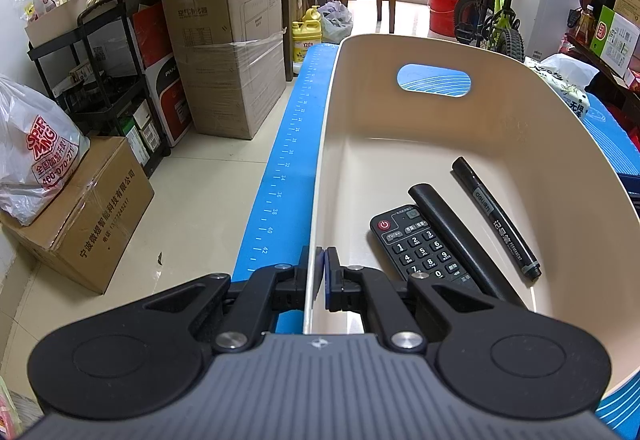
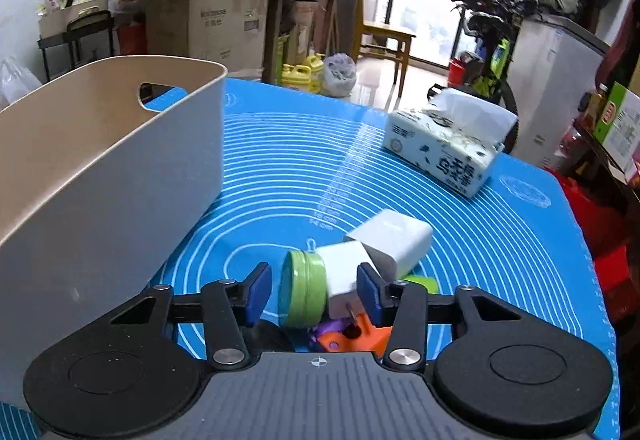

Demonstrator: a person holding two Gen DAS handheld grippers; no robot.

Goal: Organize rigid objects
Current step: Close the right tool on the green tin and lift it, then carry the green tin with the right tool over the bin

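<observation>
Bright window backlight, fisheye-warped edges

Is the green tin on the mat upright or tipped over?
Tipped. The green tin lies on its side on the blue mat, its round face toward the camera.

The lower end of the remote control [image 1: 420, 246] is covered by the left gripper's linkage, as is the near end of the black cylinder [image 1: 452, 236] beside it. In the right wrist view, the orange piece [image 2: 360, 338] and the purple piece [image 2: 328, 328] are largely hidden under the white adapter [image 2: 346, 276] and the gripper body, so they cannot be identified. The beige bin [image 2: 100, 175] is cut off at the left edge.
</observation>
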